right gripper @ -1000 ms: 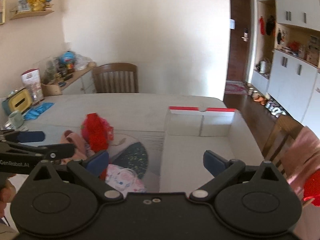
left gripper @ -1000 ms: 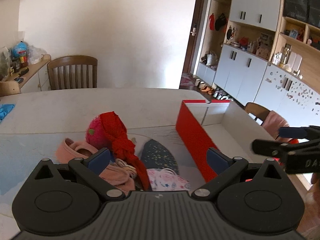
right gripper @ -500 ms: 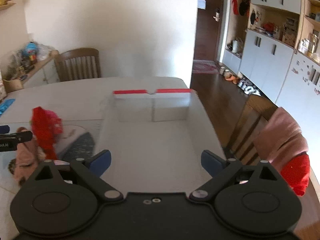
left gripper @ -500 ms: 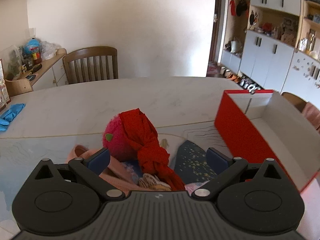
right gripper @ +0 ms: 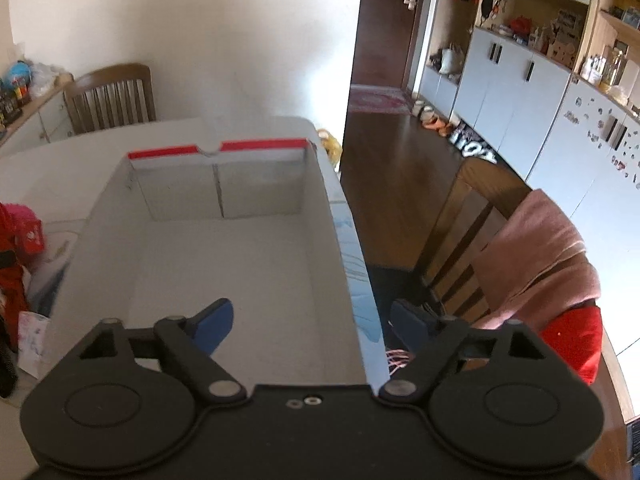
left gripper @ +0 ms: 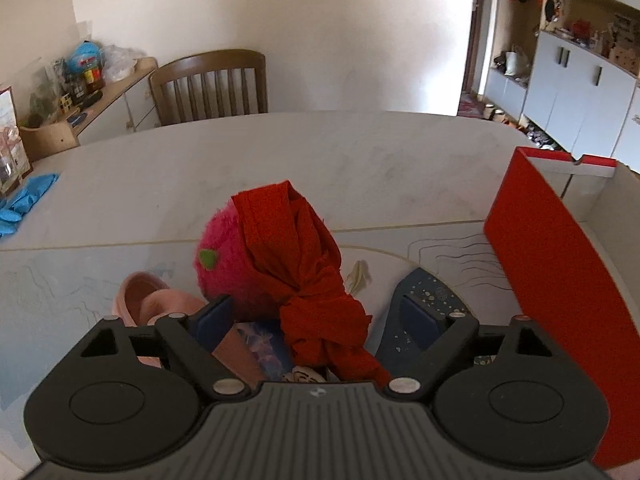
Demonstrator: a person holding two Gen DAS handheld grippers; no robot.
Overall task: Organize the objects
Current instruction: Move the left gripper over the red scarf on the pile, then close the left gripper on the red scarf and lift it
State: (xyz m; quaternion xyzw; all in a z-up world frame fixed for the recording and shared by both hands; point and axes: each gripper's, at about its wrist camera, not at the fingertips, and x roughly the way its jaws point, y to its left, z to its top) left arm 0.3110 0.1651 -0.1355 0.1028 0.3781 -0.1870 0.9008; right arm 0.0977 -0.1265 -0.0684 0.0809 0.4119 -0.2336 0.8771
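Note:
A knotted red cloth lies over a pink plush ball in a heap on the table. A pink slipper and a dark speckled item lie beside them. My left gripper hangs low over the heap with its jaws closing. The red knot is between the pads, which do not press on it. The red-sided box stands open to the right. My right gripper straddles the right wall of the box, one finger inside and one outside. Its jaws are closing and the pads stand apart from the wall.
Blue gloves lie at the table's left edge. A wooden chair and a cluttered sideboard stand behind the table. Right of the box the table ends at a chair draped in pink cloth, with a red cushion.
Both grippers sank and their jaws narrowed. The left one came close over the red cloth. The right one swung right, from the heap's side to the box's right wall.

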